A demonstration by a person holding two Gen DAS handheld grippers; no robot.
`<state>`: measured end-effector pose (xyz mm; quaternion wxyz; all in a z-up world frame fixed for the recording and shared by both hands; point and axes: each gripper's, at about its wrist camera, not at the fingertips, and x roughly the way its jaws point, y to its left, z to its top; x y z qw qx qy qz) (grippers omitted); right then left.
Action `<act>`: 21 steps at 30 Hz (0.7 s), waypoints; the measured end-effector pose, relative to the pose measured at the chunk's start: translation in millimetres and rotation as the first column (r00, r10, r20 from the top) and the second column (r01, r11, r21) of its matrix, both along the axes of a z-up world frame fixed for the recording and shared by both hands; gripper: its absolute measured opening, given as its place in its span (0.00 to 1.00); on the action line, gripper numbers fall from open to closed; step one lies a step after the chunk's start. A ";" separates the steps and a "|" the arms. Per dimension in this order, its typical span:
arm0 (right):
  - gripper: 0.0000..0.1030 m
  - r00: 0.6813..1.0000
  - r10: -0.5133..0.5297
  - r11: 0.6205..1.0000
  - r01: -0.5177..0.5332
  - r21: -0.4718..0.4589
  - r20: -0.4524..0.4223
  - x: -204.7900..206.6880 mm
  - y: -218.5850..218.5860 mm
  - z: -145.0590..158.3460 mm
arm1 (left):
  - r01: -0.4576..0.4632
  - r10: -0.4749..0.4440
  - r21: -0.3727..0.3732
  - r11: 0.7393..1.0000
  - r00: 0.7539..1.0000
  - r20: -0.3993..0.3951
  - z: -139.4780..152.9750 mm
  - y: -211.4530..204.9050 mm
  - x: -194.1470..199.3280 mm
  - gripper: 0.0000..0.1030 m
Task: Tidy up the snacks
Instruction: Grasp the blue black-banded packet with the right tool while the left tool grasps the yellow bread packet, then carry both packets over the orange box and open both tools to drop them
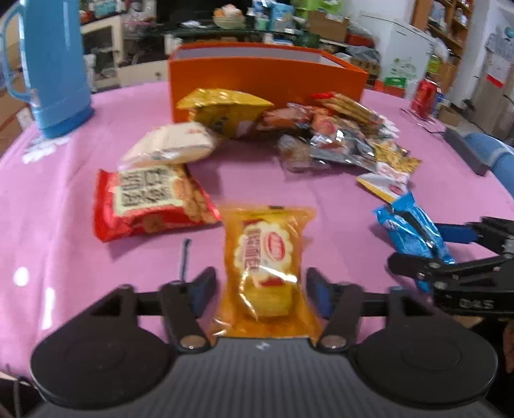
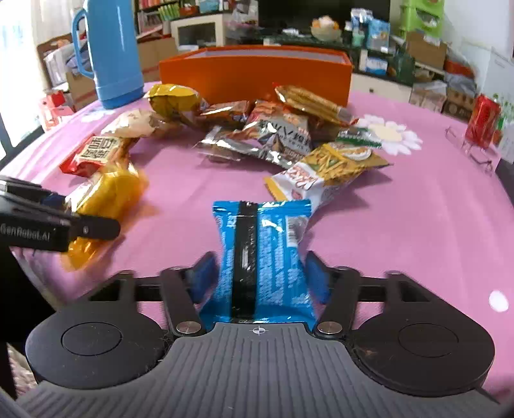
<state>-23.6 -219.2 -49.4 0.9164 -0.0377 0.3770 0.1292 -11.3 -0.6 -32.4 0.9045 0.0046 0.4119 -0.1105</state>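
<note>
This looks like a crowded living or storage room in a home, or the back of a small shop; which one cannot be told. A round tabletop (image 2: 401, 199) under a pink cloth carries a blue thermos jug (image 2: 112, 48), and behind it stand stacked cardboard boxes (image 2: 425, 48), wooden shelves (image 1: 449, 22) packed with goods, a white cabinet (image 2: 199, 30) and a dark screen (image 2: 321, 13).

We saw tall wooden shelves (image 1: 449, 25) against a white wall (image 2: 482, 29), stacked cardboard boxes (image 2: 427, 48), and a white cabinet (image 2: 199, 30).
</note>
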 end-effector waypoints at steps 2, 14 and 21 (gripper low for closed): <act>0.69 1.000 0.002 0.999 -0.003 0.046 0.008 0.2 0.0 5.2 | -0.009 0.009 -0.007 1.000 1.000 0.017 6.2 1.0 1.2 0.63; 0.40 0.999 0.016 1.000 -0.015 -0.023 0.028 5.2 14.8 -3.4 | 0.031 -0.034 0.058 0.998 0.999 0.038 -6.8 -18.2 8.3 0.39; 0.27 0.999 0.007 0.997 -0.010 0.076 0.042 2.6 2.5 10.2 | -0.011 0.013 -0.045 0.999 0.999 0.049 14.0 -0.3 10.5 0.38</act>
